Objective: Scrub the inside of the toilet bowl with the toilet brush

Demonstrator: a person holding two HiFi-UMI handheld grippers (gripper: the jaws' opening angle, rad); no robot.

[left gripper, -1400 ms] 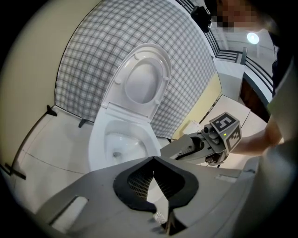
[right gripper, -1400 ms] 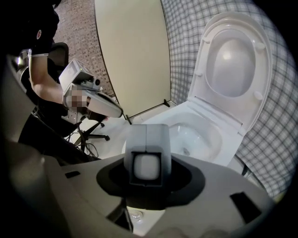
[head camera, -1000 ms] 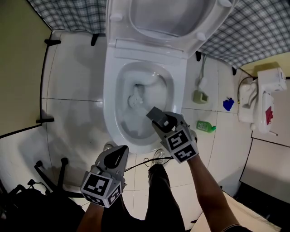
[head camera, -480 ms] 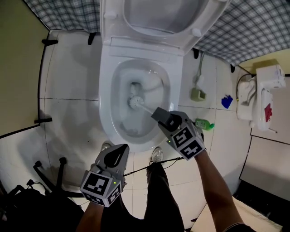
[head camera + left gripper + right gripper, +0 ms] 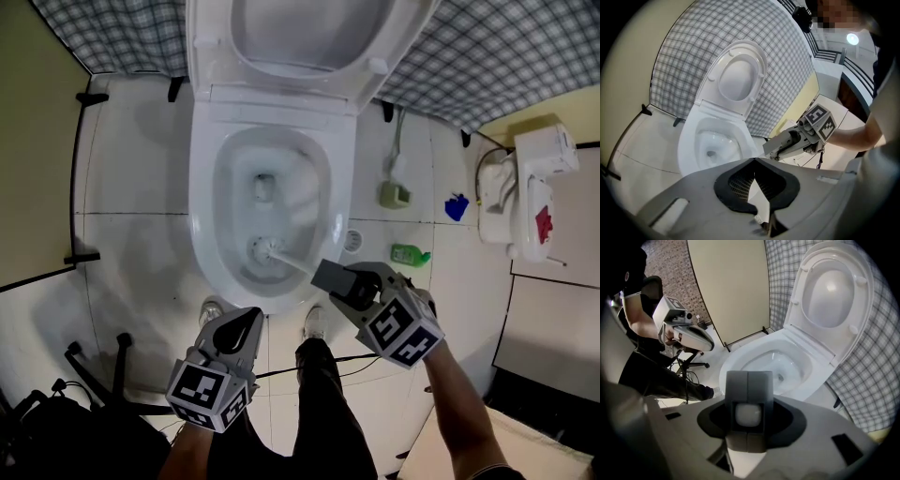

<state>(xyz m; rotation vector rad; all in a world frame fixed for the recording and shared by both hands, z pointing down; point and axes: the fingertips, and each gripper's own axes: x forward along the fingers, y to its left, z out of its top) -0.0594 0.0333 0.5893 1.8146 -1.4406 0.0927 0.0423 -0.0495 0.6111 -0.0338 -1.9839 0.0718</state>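
The right gripper (image 5: 330, 278) clenches its fingers on the toilet brush (image 5: 264, 249), angling the head onto the toilet bowl (image 5: 202, 216) wall. The left gripper (image 5: 246, 321) hangs aside, fingers clenched empty.

White ceramic toilet bowl (image 5: 200, 216), lid (image 5: 291, 33) raised upright, white toilet brush (image 5: 265, 250) slanting down inside it, round bristle head against the near wall, handle clamped in my right gripper (image 5: 328, 278) jaws.
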